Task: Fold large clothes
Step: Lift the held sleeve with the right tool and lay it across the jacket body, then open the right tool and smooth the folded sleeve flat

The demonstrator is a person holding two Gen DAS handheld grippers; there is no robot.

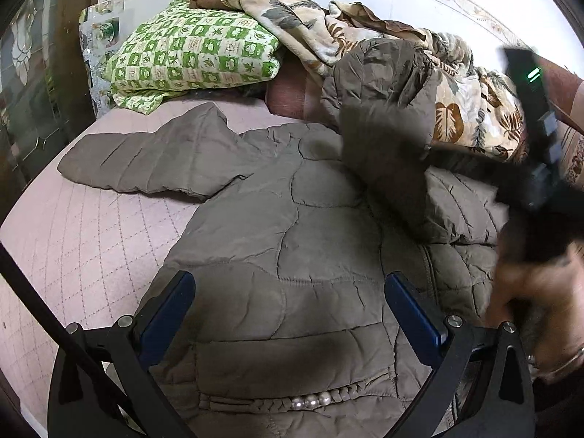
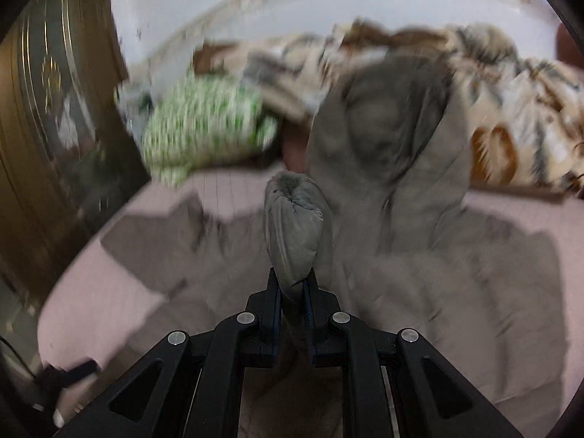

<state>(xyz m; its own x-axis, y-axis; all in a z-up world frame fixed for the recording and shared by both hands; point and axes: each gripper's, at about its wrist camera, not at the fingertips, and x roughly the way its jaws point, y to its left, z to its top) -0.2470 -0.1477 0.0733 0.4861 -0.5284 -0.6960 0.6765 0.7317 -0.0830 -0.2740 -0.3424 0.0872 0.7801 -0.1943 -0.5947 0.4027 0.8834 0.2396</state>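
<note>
A brown-grey quilted jacket (image 1: 284, 226) lies spread on the pink bed (image 1: 73, 241), one sleeve (image 1: 146, 157) stretched to the left. My left gripper (image 1: 290, 292) hovers open above the jacket's lower body, with nothing between its blue pads. My right gripper (image 2: 294, 281) is shut on the cuff of the other sleeve (image 2: 295, 219). That sleeve hangs lifted over the jacket (image 2: 401, 273), blurred by motion. In the left wrist view the lifted sleeve (image 1: 383, 127) and the dark right gripper body (image 1: 536, 138) show at the right, with a hand (image 1: 540, 292) below.
A green-and-white checked pillow (image 1: 193, 54) and a leaf-patterned blanket (image 1: 456, 109) are heaped at the head of the bed. A brown wooden cabinet (image 2: 54, 146) stands at the left. White wall runs behind.
</note>
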